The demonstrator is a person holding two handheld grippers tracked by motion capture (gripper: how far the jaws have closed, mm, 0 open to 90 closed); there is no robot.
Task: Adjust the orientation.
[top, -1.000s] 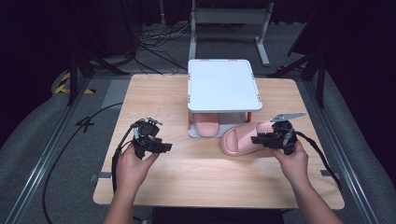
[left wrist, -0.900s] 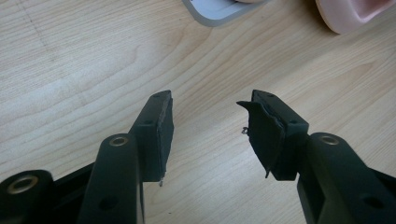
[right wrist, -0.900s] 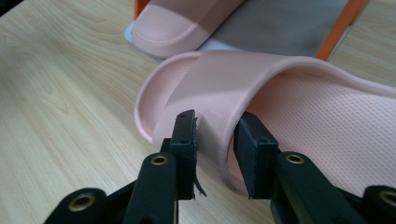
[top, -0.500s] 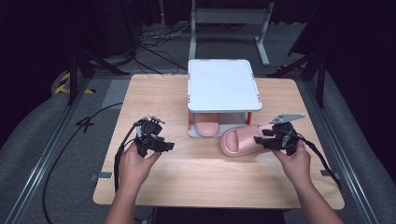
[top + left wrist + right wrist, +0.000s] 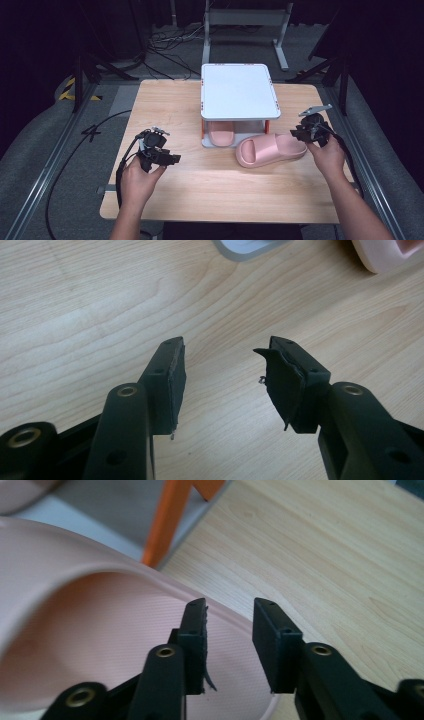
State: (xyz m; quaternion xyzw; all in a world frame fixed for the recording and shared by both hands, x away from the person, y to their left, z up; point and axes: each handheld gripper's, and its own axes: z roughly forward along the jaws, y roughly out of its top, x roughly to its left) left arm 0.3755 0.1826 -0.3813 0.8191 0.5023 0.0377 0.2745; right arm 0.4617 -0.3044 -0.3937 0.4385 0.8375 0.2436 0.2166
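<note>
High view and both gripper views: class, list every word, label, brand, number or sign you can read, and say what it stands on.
No readable text anywhere.
White shelf top: blank.
Pink slippers, one on the table and one under the shelf: no brand visible.
Wooden table: bare grain, no label.
Floor beside the table: yellow-and-black striped marking, no words.

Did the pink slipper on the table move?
Yes. The loose pink slipper slid left and nearer the white rack: earlier its toe lay right of the rack's right leg, now it lies in front of the rack, beside the slipper stored underneath.

The white rack (image 5: 238,91) hides most of the second pink slipper (image 5: 220,134) beneath it.
</note>
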